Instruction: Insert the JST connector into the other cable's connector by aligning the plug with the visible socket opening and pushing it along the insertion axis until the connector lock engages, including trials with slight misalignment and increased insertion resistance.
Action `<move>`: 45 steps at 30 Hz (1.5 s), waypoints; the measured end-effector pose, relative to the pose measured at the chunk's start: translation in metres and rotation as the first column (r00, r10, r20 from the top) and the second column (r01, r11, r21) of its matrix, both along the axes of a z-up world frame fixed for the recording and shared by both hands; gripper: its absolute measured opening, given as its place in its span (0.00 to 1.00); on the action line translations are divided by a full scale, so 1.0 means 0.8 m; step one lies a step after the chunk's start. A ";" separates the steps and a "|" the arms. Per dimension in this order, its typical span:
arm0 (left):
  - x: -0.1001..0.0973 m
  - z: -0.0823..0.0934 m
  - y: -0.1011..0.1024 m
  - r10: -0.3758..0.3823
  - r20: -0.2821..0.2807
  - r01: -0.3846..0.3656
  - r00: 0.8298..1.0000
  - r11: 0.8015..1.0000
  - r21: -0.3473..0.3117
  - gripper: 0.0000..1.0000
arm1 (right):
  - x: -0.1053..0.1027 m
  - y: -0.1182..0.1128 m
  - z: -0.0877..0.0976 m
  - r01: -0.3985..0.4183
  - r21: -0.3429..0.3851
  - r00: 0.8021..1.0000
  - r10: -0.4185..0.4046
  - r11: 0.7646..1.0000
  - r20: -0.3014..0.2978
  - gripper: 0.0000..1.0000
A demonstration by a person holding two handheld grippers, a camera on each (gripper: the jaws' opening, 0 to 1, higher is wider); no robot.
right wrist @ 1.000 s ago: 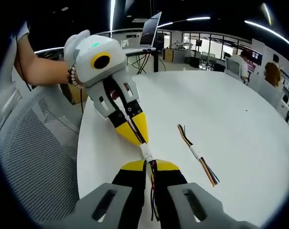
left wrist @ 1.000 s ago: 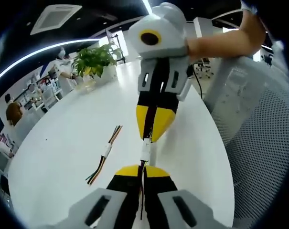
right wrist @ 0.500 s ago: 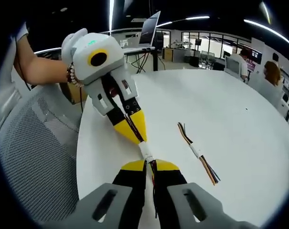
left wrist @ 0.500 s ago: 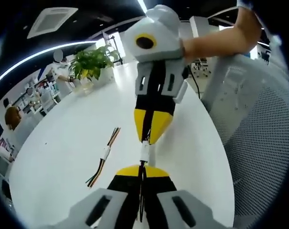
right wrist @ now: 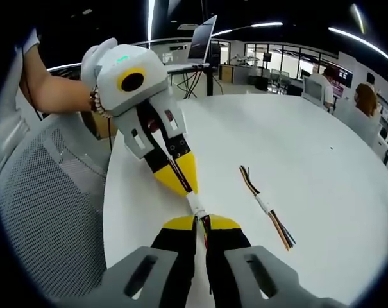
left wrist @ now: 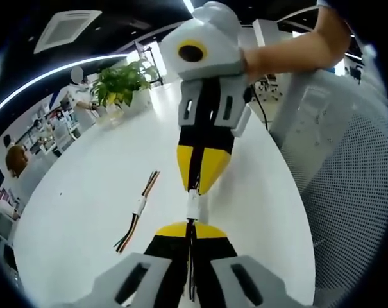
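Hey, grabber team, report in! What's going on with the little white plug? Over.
Left gripper and right gripper both shut on cables, tips nearly meeting. White connector bridges the tips; lock state unclear. Spare cable lies aside on the table.

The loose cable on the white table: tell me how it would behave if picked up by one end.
The loose cable would probably droop: it is thin separate wires, fanned at both ends. Likely very light. Its white middle connector looks rigid, so bending would happen either side.

Each claw has black jaws tipped in yellow, mounted on pale grey slotted brackets; left claw (left wrist: 191, 226), right claw (right wrist: 202, 221). The opposing unit carries a rounded white-grey housing with a yellow ring round a dark disc. Beaded bracelet (right wrist: 96, 102) on one wrist, white sleeve edge above.
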State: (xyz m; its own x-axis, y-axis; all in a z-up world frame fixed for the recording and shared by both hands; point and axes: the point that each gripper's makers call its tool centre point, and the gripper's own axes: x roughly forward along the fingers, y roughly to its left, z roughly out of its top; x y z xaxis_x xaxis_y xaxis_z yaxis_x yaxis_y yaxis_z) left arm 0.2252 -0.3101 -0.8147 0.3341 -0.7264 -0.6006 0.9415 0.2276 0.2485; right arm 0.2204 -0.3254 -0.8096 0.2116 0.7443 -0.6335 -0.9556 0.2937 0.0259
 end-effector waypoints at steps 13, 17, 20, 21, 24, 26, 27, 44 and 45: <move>0.017 0.008 -0.001 0.035 0.023 -0.035 0.999 0.999 -0.031 0.00 | 0.016 -0.003 0.006 0.012 0.031 0.998 -0.014 0.999 0.059 0.02; 0.040 0.019 -0.005 0.080 0.025 -0.079 0.996 0.995 -0.059 0.00 | 0.038 -0.007 0.014 0.022 0.061 0.988 -0.031 0.998 0.151 0.03; 0.050 0.010 -0.007 0.066 0.038 -0.066 0.997 0.998 -0.015 0.00 | 0.044 -0.007 0.008 0.038 0.054 0.989 -0.045 0.998 0.144 0.03; 0.055 0.007 -0.008 0.069 0.029 -0.069 0.997 0.998 -0.014 0.00 | 0.049 -0.007 0.004 0.045 0.050 0.988 -0.052 0.998 0.145 0.03; 0.066 0.000 -0.006 0.091 0.006 -0.091 0.996 0.996 -0.020 0.00 | 0.059 -0.008 -0.002 0.065 0.055 0.986 -0.073 0.996 0.150 0.03; 0.069 -0.001 -0.006 0.094 0.004 -0.094 0.996 0.995 -0.021 0.00 | 0.063 -0.009 -0.004 0.071 0.059 0.987 -0.078 0.996 0.141 0.03; 0.072 -0.003 -0.007 0.097 0.001 -0.097 0.995 0.995 -0.022 0.00 | 0.066 -0.009 -0.004 0.084 0.068 0.987 -0.092 0.994 0.129 0.03; 0.095 -0.035 -0.009 0.136 -0.076 -0.137 0.988 0.991 -0.006 0.00 | 0.089 -0.013 -0.042 0.104 0.042 0.990 -0.107 0.994 0.090 0.04; 0.095 -0.036 -0.009 0.134 -0.075 -0.135 0.988 0.991 -0.005 0.00 | 0.089 -0.013 -0.043 0.106 0.042 0.990 -0.109 0.994 0.088 0.04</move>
